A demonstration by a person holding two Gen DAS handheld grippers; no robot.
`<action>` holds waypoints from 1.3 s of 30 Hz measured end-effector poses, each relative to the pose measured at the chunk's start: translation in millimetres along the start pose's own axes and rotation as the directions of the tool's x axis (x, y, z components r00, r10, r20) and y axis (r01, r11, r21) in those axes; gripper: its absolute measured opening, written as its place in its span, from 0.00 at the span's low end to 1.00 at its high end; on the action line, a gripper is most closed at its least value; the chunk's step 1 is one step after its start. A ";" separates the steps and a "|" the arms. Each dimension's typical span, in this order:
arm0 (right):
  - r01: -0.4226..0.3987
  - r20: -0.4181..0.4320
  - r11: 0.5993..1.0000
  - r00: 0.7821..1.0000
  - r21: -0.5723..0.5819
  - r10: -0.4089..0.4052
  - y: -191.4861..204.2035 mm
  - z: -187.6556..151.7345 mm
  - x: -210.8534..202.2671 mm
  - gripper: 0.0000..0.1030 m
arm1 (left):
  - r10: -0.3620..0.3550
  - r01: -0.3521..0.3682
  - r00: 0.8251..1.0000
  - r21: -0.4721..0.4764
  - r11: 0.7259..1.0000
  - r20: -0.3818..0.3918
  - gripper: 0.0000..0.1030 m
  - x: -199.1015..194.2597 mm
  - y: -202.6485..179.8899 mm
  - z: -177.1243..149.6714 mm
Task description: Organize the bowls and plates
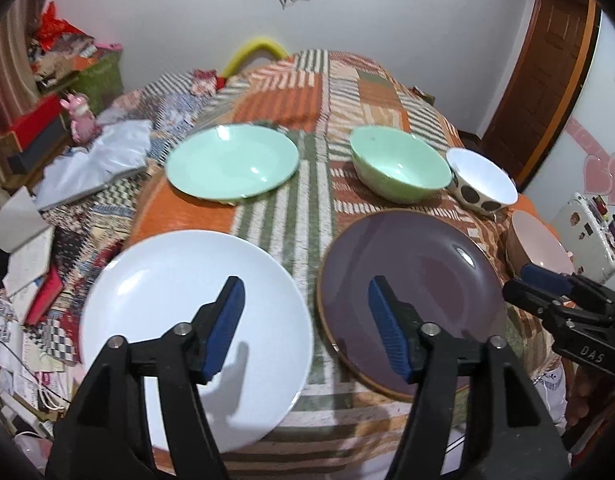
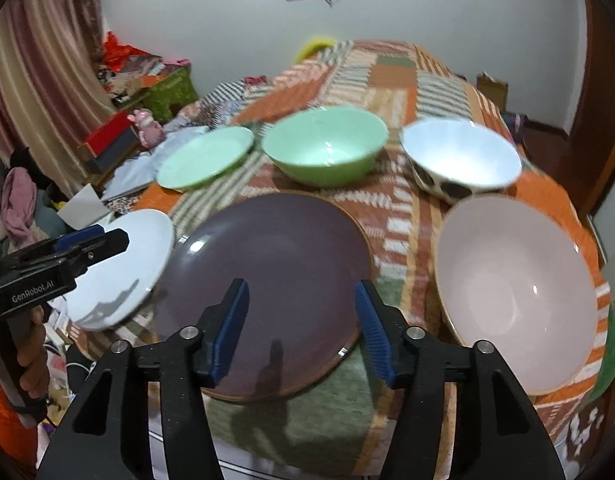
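Both tongs, left tongs (image 1: 305, 326) and right tongs (image 2: 301, 330), were held apart and empty; the purple plate (image 2: 275, 264), frame centre, was best gripped at its near rim.

Glossy glazed purple plate (image 2: 267, 276) at centre frame, smooth shiny green bowl (image 2: 325, 144) above it, woven patchwork cloth (image 2: 391, 80) beneath, perhaps ribbed rubber pads (image 2: 237, 328) on black plastic.
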State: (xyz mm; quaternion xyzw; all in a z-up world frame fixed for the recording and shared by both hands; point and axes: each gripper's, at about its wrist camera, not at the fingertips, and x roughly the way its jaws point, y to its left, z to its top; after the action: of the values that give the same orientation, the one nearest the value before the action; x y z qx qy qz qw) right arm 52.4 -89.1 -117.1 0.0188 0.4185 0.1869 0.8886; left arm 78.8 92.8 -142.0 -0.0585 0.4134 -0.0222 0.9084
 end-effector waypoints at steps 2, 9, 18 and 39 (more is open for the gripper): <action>-0.010 0.016 1.000 1.000 -0.022 0.010 7.1 4.0 -1.9 0.56 | 0.022 -0.022 0.999 0.000 1.000 0.027 0.67 -11.5 5.2 -0.8; -0.044 0.050 0.994 0.998 -0.103 0.050 38.6 17.7 0.3 0.61 | 0.083 -0.081 0.993 -0.020 0.996 0.086 0.80 -40.4 33.3 -6.3; -0.102 -0.003 0.977 0.995 -0.189 0.104 78.0 22.4 28.7 0.61 | 0.157 -0.151 0.986 -0.099 0.984 0.059 0.81 -43.5 85.7 -18.0; -0.264 -0.279 0.925 0.942 -0.275 0.186 130.0 35.6 123.6 0.50 | 0.153 -0.166 0.984 -0.179 0.970 -0.089 0.56 -1.3 154.2 -52.1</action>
State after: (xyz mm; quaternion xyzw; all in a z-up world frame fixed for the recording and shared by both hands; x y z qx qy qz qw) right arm 109.6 79.0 -160.4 -0.0952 0.4869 0.3523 0.7935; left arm 37.5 241.4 -194.2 -0.1085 0.4507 0.0873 0.8818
